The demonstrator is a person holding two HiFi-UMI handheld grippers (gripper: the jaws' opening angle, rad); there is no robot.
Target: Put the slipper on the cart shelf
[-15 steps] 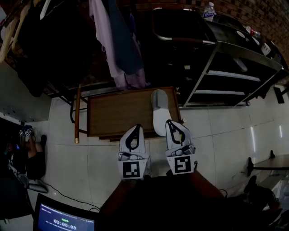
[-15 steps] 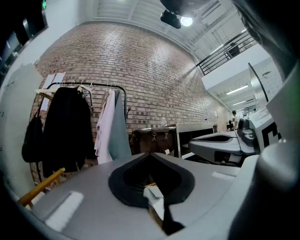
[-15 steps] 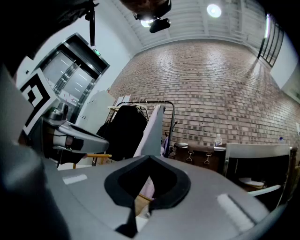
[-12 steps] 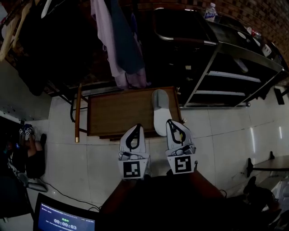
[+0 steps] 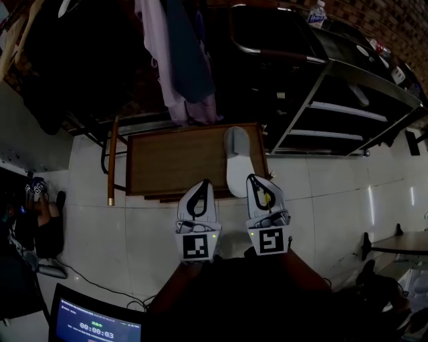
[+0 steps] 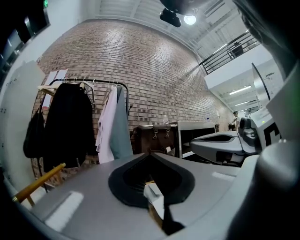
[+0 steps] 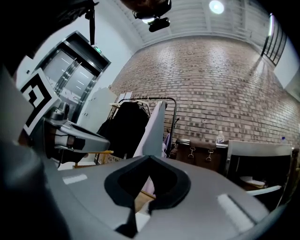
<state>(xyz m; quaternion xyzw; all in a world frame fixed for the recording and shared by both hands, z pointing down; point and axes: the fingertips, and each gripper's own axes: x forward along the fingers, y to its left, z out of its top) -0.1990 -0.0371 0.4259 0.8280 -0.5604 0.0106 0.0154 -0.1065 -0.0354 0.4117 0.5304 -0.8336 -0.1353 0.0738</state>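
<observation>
Little has moved since half a second back: the table and slipper sit slightly higher in the head view, the hanging clothes have slid a touch to the right, and both grippers stay side by side in front of me.

Largest is the cart (image 5: 364, 79), black metal with a rounded tube handle and flat pale shelves, standing on glossy pale floor tiles (image 5: 321, 200). Left of it hang the clothes (image 5: 180, 67), soft cloth in pale pink and blue-grey. Below them stands the low table (image 5: 170, 163), a rectangle of brown wood grain with a thin dark frame.

The slipper (image 5: 236, 160) lies on the table's right end, not on the cart. It is smooth, grey-white and rounded, and its near end reaches the table's front edge.

My left gripper (image 5: 201, 183) has its grey jaws pressed together, with only their black-lined diamond hole showing, and it holds nothing. My right gripper (image 5: 252, 178) is likewise closed and empty, its tip showing just beside the slipper's near end. A clear plastic bottle (image 5: 316, 13) stands on the cart top.
</observation>
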